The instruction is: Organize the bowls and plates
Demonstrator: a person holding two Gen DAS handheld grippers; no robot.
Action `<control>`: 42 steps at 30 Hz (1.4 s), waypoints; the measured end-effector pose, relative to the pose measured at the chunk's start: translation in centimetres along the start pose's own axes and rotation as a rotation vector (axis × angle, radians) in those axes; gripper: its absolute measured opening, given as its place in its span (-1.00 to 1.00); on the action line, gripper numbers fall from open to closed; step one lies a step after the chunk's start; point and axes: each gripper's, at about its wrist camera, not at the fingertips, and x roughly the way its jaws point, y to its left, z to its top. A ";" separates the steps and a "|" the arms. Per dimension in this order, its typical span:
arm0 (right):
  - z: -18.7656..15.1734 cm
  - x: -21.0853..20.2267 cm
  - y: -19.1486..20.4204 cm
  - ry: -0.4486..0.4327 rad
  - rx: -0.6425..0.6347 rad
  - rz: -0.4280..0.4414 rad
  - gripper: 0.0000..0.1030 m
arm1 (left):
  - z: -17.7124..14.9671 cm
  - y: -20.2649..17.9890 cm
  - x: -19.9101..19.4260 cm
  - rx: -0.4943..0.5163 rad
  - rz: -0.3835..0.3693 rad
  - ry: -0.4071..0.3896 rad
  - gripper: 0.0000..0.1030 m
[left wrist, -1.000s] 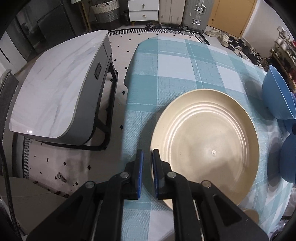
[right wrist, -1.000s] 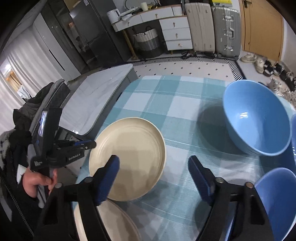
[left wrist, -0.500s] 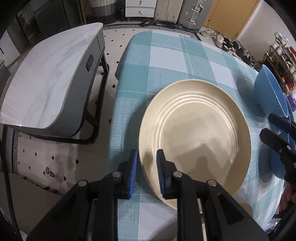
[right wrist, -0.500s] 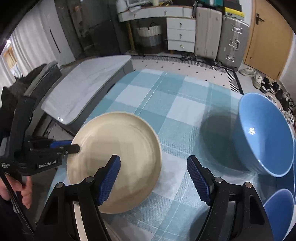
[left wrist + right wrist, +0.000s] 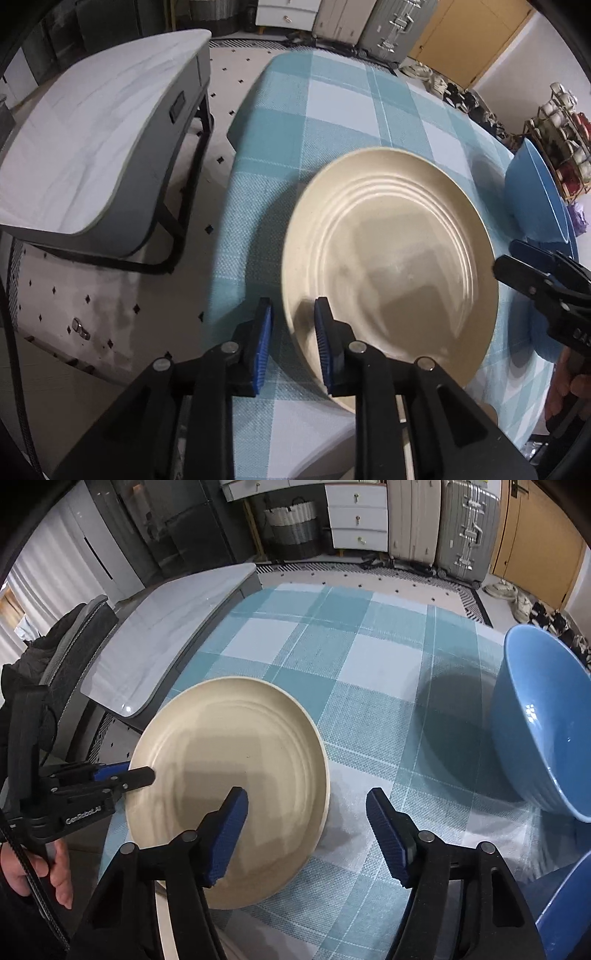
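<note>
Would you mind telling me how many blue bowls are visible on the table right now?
2. A large blue bowl stands on the table's right side; only the rim of a second blue bowl shows at the right wrist view's lower right corner. Others may lie out of frame.

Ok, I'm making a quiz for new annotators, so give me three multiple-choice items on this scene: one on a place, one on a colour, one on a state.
1. The large blue bowl stands on:
A the checked cloth
B the grey side table
C the plate

2. The plate is:
A blue
B cream
C green

3. The large blue bowl is:
A upside down
B full of food
C empty, open side up

Answers:
1 A: its base rests on the teal checks, apart from the plate.
2 B: its whole ridged face is pale cream.
3 C: its bare, glossy blue inside faces up.
</note>
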 end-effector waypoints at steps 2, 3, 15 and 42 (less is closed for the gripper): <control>0.1 0.7 -0.3 0.020 0.022 0.016 0.34 | 0.0 -0.2 0.1 0.002 -0.011 -0.001 -0.37; 0.1 0.9 -0.3 0.022 0.028 0.014 0.34 | 0.0 -0.2 0.0 -0.003 -0.008 -0.006 -0.26; -1.1 3.3 -1.6 0.061 0.103 0.039 0.03 | -0.1 0.0 -0.9 -0.016 -0.014 -0.086 -0.20; -1.4 2.4 -2.2 0.032 0.155 0.118 -0.84 | 0.0 0.8 -0.5 -0.104 -0.058 -0.043 -0.83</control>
